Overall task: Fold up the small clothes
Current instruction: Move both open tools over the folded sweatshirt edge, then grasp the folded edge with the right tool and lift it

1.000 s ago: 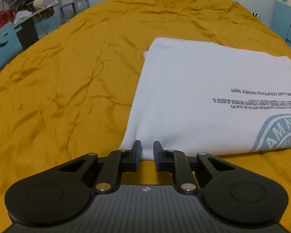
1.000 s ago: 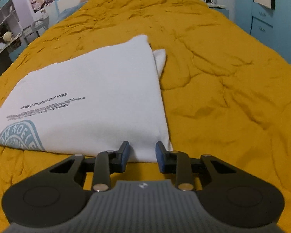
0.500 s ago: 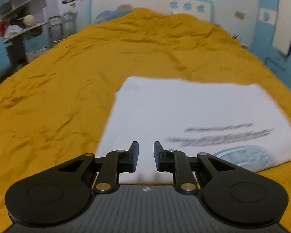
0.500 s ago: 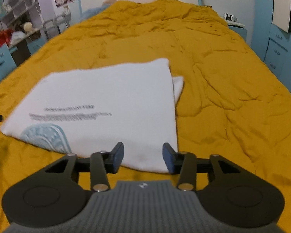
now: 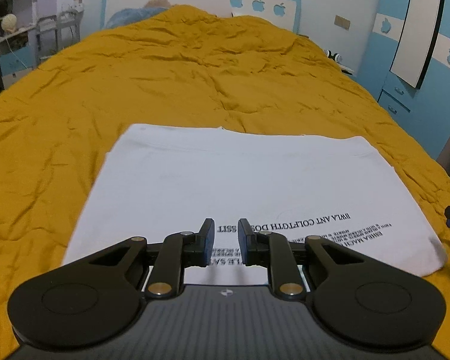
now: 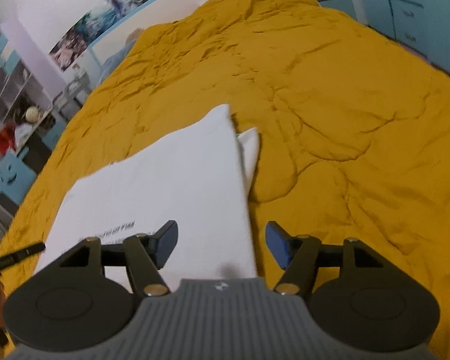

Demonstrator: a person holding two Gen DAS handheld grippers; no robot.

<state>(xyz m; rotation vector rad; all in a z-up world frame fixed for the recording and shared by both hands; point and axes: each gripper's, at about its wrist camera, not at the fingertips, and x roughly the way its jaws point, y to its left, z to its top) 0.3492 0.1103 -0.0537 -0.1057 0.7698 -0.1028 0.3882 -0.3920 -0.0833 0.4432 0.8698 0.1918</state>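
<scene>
Surface: a wide bed under a mustard-yellow quilt [image 5: 195, 84], creased and puckered all over, filling most of both views.
Garment: a white T-shirt [image 5: 240, 180] folded into a flat rectangle, lying on the near part of the quilt; black lettering runs across its near edge, upside down from the left wrist view.
Garment, right view: the same shirt [image 6: 165, 186] lies left of centre, with a small white flap sticking out from under its far right corner onto the quilt.
Left gripper [image 5: 226, 241]: jaws stand narrow, a slim gap between the blue pads, nothing between them; it hangs above the lettered edge of the shirt without touching it.
Right gripper [image 6: 222, 244]: jaws have just been opening and now stand wide, empty; the shirt's right edge shows through the gap, lying below, the pads clear of the cloth.
Headboard [image 5: 195, 3]: white with a blue border, three blue apple shapes near its right end, at the far end of the bed.
Wall: pale, with a strip of posters [image 6: 105, 21] above the headboard.
Left of bed: open shelving [image 6: 12, 90] with mixed items, and a blue piece with a smiling face [image 6: 12, 177] on it.
Right of bed: blue drawers [image 6: 411, 9] and cabinet fronts [image 5: 420, 30] with white panels.
</scene>
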